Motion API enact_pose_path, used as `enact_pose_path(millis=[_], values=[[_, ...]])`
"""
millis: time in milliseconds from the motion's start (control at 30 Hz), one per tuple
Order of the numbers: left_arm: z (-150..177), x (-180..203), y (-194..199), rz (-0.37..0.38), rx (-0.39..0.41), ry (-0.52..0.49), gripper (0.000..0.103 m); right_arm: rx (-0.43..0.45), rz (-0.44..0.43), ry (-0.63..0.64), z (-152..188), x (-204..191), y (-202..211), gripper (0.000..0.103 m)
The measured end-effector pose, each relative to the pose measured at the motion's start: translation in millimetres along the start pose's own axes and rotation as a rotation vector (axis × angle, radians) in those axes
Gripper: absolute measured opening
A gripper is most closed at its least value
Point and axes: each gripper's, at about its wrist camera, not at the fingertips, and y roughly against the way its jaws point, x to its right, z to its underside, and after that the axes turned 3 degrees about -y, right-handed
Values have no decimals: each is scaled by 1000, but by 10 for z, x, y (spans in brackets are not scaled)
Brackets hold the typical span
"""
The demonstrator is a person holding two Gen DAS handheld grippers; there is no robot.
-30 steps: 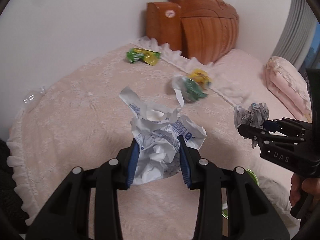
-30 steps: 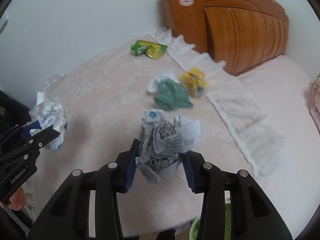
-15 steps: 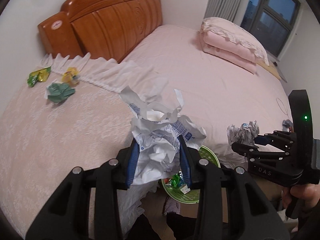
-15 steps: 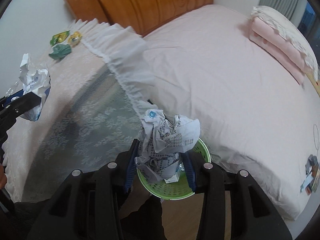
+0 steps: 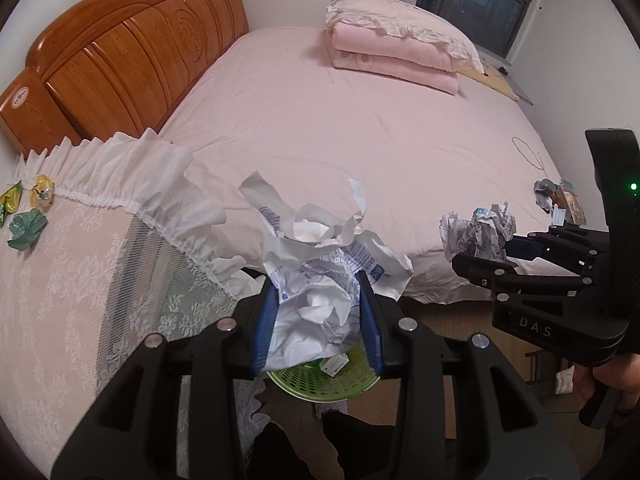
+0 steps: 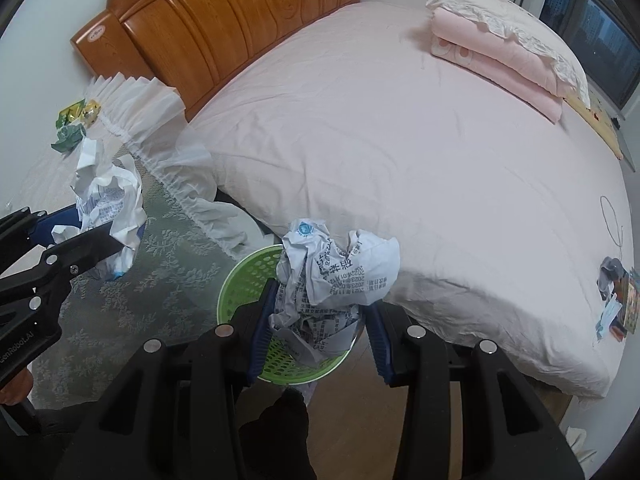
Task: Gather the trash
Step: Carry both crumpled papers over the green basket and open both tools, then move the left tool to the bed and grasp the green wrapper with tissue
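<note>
Each gripper (image 5: 316,320) (image 6: 320,328) pinches a paper wad (image 5: 320,280) (image 6: 332,280) above the near basket (image 6: 248,280). Light, crushable paper probably drops freely; mid-wad grips suit.

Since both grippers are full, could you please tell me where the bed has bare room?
The pink bedsheet is bare between the wooden headboard and folded pink quilt. Small clutter crowds its right edge.

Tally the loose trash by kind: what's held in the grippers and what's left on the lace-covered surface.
Crumpled paper wads, held: 2 (left gripper, right gripper)
Green wrappers on the lace: 2
Yellow wrappers on the lace: 1
Total: 5
</note>
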Motion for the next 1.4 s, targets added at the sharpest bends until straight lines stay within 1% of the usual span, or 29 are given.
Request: enact_pose_path(millis=[167,200,233,267,300,367,400,433,533,767,900,933,967,1033,1200,1400], values=[[25,93,-32,19,-11,-11,39,4,-4,-7,39,106,46,43],[33,99,-35,21,-15,-12,45,5,-5,-7,44,109,49,43],[42,101,-42,24,-21,-15,62,5,-7,-7,50,106,49,43],[48,115,-45,21,-23,-17,72,5,-11,-8,54,106,47,43],[58,116,-29,9,-18,-17,85,3,-13,-8,53,94,44,43],[78,105,26,13,0,-16,88,-1,-18,-3,60,90,34,43],[84,90,52,7,6,-12,93,-4,-19,-1,57,80,33,43],[91,68,84,-3,16,-5,94,-7,-22,1,55,70,28,43],[113,-37,179,-24,35,26,95,-11,-34,10,45,25,14,44],[215,-453,463,-128,76,119,95,-43,-71,48,37,-177,-90,45],[301,-707,579,-153,84,188,95,-82,-96,89,68,-348,-177,48],[318,-764,593,-154,83,205,95,-89,-95,96,71,-377,-190,59],[340,-813,600,-156,80,219,95,-88,-76,104,76,-421,-200,80],[375,-888,607,-163,75,239,95,-68,-43,116,80,-491,-198,99],[406,-1010,615,-177,73,275,95,-101,-29,114,48,-586,-286,101],[435,-1132,654,-196,79,307,95,-98,-40,108,-13,-613,-314,101]])
